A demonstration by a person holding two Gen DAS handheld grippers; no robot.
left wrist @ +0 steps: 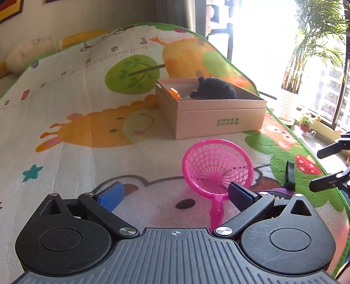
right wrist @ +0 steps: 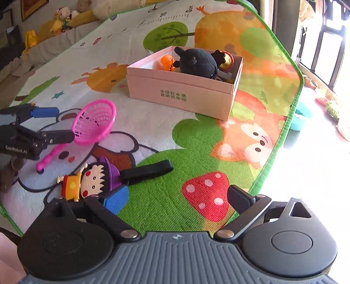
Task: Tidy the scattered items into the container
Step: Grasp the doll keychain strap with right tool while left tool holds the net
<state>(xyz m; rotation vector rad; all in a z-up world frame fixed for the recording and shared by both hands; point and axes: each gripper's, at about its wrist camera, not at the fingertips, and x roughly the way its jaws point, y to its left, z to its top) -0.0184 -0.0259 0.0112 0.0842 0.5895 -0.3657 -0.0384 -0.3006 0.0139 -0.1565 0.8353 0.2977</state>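
Note:
A pink cardboard box [left wrist: 218, 118] stands on the play mat and holds a black plush toy [left wrist: 215, 88] and an orange toy [left wrist: 175, 92]. It also shows in the right wrist view [right wrist: 181, 94]. A pink plastic scoop net [left wrist: 216, 168] lies just in front of my left gripper [left wrist: 175, 194], which is open, its jaws either side of the net's handle [left wrist: 215, 215]. My right gripper [right wrist: 177, 200] is open and empty above the mat. A cartoon girl figure [right wrist: 87, 181] with a black strap [right wrist: 148, 170] lies by its left finger. The net [right wrist: 94, 122] lies further left.
The colourful play mat [right wrist: 196, 135] ends at a green border on the right, with bright floor, potted plants [left wrist: 306, 118] and a window beyond. A blue bowl [right wrist: 299, 118] sits off the mat. Stuffed toys [right wrist: 63, 17] lie on a sofa at the far left.

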